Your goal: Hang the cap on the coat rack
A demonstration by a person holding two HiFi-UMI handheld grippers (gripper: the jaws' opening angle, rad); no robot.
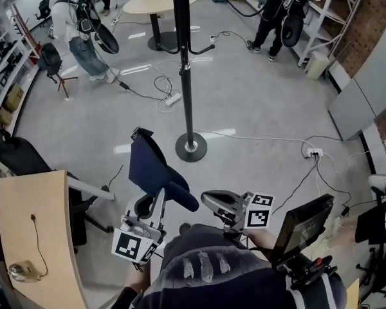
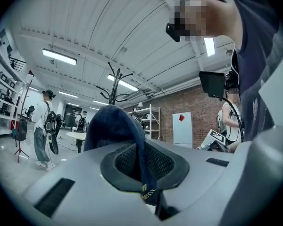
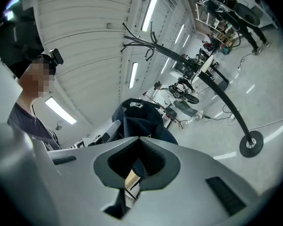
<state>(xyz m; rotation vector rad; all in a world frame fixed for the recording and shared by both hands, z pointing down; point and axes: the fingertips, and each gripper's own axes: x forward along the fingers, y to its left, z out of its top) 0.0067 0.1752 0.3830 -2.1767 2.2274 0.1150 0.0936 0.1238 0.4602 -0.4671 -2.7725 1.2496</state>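
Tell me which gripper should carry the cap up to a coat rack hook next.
Left. The left gripper is shut on the navy cap, which stands up from its jaws toward the coat rack ahead. The right gripper is shut on nothing, beside the cap.

No word or number can be read. The cap (image 2: pixel 111 126) has small yellow print on its strap (image 2: pixel 146 188), too tiny to make out, and a blurred white mark in the right gripper view. A white panel (image 2: pixel 183 133) bears a plain red diamond (image 2: pixel 181 118).
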